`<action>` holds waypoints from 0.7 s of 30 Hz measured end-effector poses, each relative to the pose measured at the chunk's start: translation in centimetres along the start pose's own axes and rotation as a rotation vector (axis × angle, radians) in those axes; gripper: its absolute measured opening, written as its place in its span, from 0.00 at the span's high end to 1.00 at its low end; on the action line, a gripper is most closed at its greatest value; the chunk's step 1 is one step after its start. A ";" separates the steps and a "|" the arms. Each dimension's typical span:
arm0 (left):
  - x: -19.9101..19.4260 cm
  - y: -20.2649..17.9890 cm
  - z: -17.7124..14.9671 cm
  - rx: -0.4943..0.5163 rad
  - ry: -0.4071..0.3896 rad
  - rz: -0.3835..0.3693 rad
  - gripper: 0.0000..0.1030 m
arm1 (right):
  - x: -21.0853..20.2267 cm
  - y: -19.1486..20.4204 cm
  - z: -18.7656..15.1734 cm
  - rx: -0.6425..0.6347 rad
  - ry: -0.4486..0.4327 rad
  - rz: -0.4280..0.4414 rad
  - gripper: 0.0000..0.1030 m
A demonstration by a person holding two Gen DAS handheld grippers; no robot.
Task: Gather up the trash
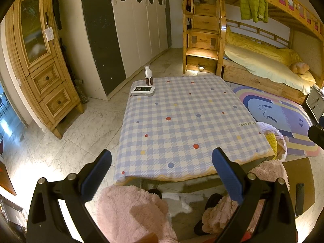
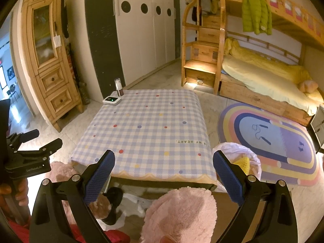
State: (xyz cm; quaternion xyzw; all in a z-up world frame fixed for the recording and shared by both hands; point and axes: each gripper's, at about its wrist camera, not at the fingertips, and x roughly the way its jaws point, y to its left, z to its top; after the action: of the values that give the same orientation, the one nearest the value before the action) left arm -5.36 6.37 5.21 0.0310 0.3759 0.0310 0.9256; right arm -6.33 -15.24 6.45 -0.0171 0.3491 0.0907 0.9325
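Observation:
A bin lined with a white bag (image 2: 250,158) stands on the floor at the table's right front corner, with yellow foam netting (image 2: 242,163) inside; it also shows in the left wrist view (image 1: 277,139). My left gripper (image 1: 162,172) is open and empty, held above the near edge of the checked tablecloth (image 1: 182,117). My right gripper (image 2: 164,174) is open and empty, also above the near edge of the table (image 2: 145,127). The left gripper also shows in the right wrist view (image 2: 43,139) at the far left. I see no loose trash on the tablecloth.
A small bottle (image 1: 148,76) and a white device (image 1: 143,90) sit at the table's far left corner. Pink fluffy legs (image 2: 180,212) are below the grippers. A rug (image 2: 273,137) lies right, a wooden cabinet (image 1: 40,60) left, a bunk bed (image 2: 263,68) behind.

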 end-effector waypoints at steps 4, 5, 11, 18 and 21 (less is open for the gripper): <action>0.1 -0.1 0.1 0.000 -0.002 0.000 0.06 | 0.0 0.0 0.0 0.001 -0.001 0.001 0.07; 0.1 -0.1 0.1 0.001 -0.001 0.001 0.06 | 0.0 0.0 0.0 0.001 -0.001 0.001 0.07; 0.3 -0.1 0.0 0.001 0.000 0.001 0.06 | 0.0 -0.1 0.0 0.002 0.001 0.001 0.07; 0.4 -0.2 0.0 0.002 0.002 0.000 0.06 | 0.0 -0.2 0.1 0.003 0.001 0.002 0.07; 0.5 -0.2 -0.2 0.002 0.004 0.001 0.06 | 0.0 -0.2 0.1 0.004 0.001 0.003 0.07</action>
State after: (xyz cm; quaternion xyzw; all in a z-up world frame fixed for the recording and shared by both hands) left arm -5.09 6.26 4.72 0.0322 0.3776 0.0310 0.9249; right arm -6.26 -15.42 6.52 -0.0146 0.3497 0.0914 0.9323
